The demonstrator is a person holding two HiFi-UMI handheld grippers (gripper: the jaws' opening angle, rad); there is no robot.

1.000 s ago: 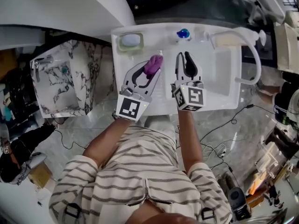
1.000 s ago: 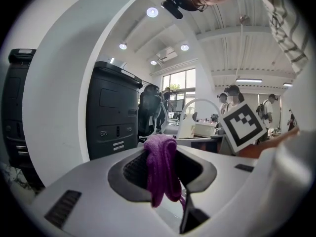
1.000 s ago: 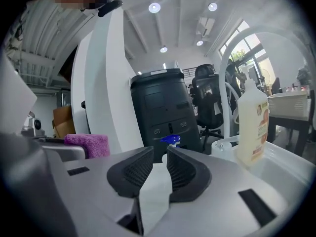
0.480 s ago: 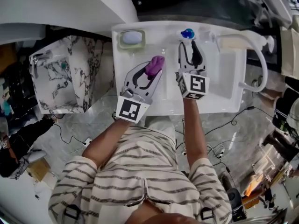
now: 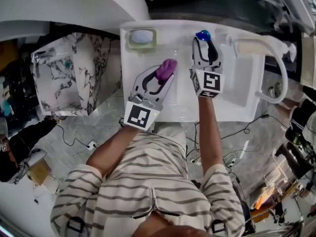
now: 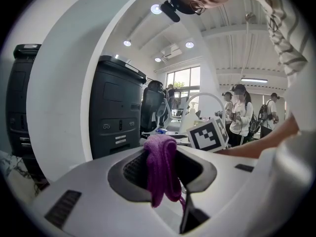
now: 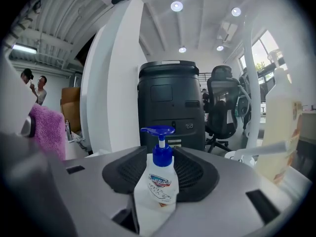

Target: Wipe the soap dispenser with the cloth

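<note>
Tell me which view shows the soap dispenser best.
Right gripper view: the soap dispenser, label and pump, stands between the right gripper's jaws, which have just been opening. Head view shows only its blue pump top. Left gripper view doesn't show it clearly.

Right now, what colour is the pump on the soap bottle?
Blue. The pump shows best in the right gripper view.

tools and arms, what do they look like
The left tool and right tool are pale grey shells lined in ribbed black, each carrying a white cube printed with black square markers. The person wears a cream shirt with thin dark stripes and short sleeves.
</note>
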